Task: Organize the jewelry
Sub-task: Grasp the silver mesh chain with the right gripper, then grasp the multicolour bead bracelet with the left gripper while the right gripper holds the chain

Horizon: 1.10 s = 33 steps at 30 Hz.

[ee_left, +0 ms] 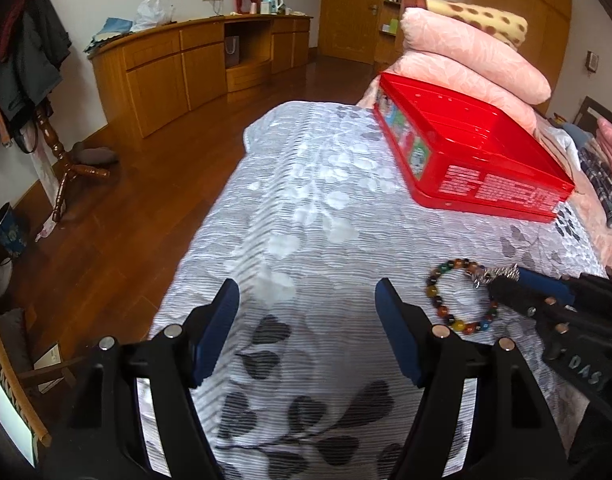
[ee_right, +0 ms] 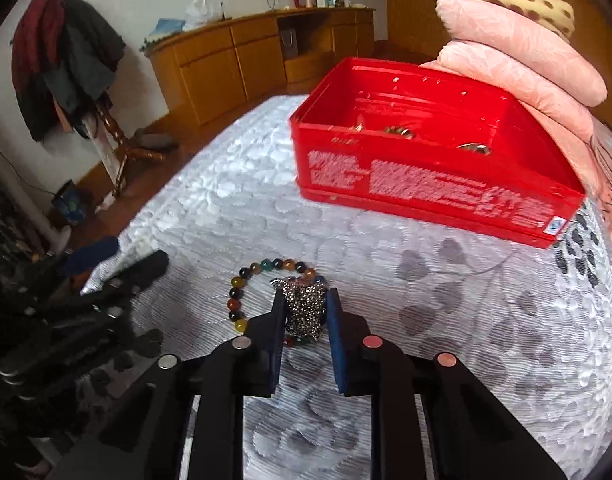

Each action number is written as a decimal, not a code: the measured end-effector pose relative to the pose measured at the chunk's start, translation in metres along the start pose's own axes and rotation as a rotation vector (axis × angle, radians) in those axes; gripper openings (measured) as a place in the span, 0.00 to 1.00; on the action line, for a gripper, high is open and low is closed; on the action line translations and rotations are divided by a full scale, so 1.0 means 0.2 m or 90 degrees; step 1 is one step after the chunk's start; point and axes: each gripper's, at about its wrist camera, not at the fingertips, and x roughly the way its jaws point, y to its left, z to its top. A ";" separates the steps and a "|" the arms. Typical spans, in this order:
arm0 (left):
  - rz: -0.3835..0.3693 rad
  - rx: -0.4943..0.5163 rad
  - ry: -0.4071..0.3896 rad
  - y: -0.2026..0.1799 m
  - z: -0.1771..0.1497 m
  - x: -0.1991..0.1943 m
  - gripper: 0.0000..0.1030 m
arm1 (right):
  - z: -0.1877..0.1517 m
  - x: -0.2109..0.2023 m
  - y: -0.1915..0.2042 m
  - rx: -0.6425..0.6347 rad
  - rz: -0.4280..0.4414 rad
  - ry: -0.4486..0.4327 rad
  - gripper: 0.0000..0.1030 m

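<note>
My right tool [ee_right: 306, 312] pinches the sparkly charm [ee_right: 304, 310] of the bead bracelet [ee_right: 242, 300], which lies on the bed [ee_right: 226, 184] short of the red tin [ee_right: 433, 184]. The tin sits open toward the bed's far edge, against the pink pillows [ee_right: 525, 52], with gold pieces inside. My left tool [ee_left: 307, 304] hangs spread over the bedspread, beside the bracelet.

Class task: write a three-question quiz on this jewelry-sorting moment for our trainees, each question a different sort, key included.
1. True or false: the left gripper holds the beaded bracelet.
2. The right gripper closes on: A) a sparkly silver piece B) a pillow C) the lid.
3. Fill in: some jewelry already lies in the red ___.

Key: 1 false; 2 A; 3 box.
</note>
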 end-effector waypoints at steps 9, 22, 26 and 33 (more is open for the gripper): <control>-0.033 0.042 0.005 -0.21 0.00 0.01 0.67 | -0.03 -0.12 -0.21 0.046 -0.046 -0.025 0.19; -0.072 0.091 0.012 -0.49 -0.04 -0.01 0.67 | -0.15 -0.12 -0.38 0.078 -0.064 -0.006 0.19; -0.080 0.105 0.026 -0.56 -0.05 0.02 0.55 | -0.17 -0.15 -0.41 0.085 -0.065 -0.009 0.19; -0.079 0.121 0.058 -0.64 -0.08 0.10 0.42 | -0.19 -0.14 -0.44 0.093 -0.058 -0.004 0.19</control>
